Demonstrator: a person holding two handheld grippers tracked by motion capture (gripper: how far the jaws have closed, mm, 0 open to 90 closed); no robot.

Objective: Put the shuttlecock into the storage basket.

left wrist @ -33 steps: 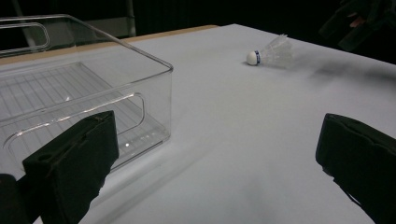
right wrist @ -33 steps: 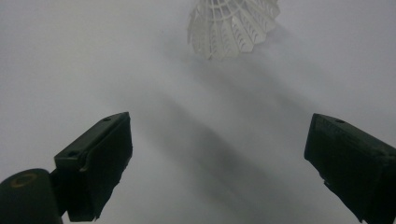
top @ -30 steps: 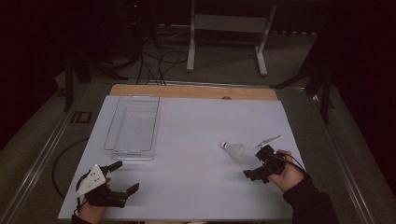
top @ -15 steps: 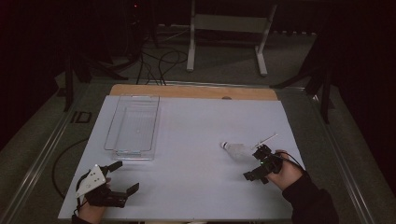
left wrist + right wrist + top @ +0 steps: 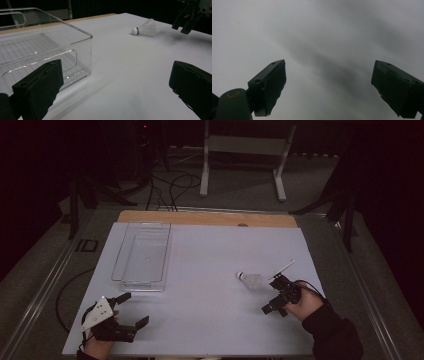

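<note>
My left gripper (image 5: 134, 310) rests with jaws spread, near the clear bin (image 5: 142, 255). My right gripper (image 5: 274, 306), jaws also spread and empty, hovers just beside the shuttlecock (image 5: 250, 279).

Black jaws, seemingly dark sleeve (image 5: 334, 335)
</note>
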